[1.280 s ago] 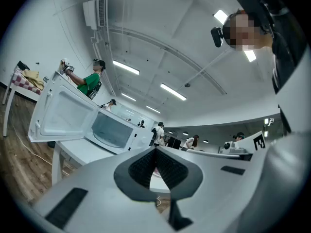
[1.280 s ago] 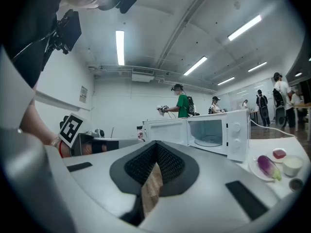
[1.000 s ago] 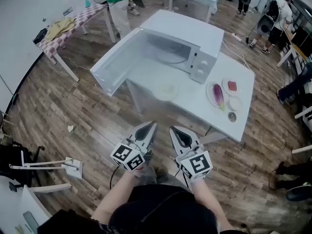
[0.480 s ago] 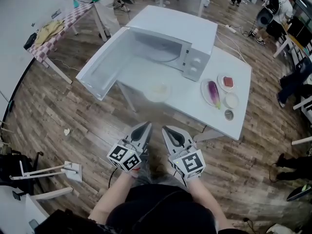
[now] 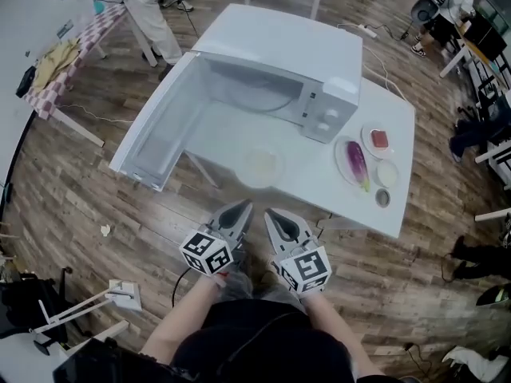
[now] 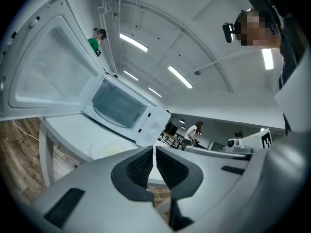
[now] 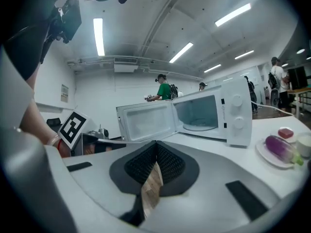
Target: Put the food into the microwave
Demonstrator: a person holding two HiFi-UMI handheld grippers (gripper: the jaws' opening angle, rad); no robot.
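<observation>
— So where did things stand at that moment?

— Both were pressed together with nothing in them. I held the left tongs [image 5: 242, 207] and the right tongs [image 5: 272, 214] side by side, drawn in close and well short of the worktop [image 5: 319, 191]. The microwave [image 5: 279, 46] stood with its door [image 5: 156, 126] wide open to the left, and the glass turntable [image 5: 257, 96] inside was bare.

— And the food?

— It was on the worktop, to the right of the microwave. A purple eggplant [image 5: 357, 160] lay on a plate [image 5: 342, 152]. Just beside that was a small dish [image 5: 366, 136] with a red piece [image 5: 380, 140] on it, meat by the look, though it was too small for me to be sure.

— Would you have grabbed the eggplant itself?

— I judged not. Its skin looked glossy, so it was probably slippery. Its rounded body would likely have squirmed out of a narrow pinch, or bruised under a hard one. The plate seemed the better handle, being stiff, though likely slick and breakable too. I would have taken its near rim deep in the tongs and kept it level, since the eggplant could roll off. The weight looked modest, but a plate held by one edge would want to tip.
</observation>
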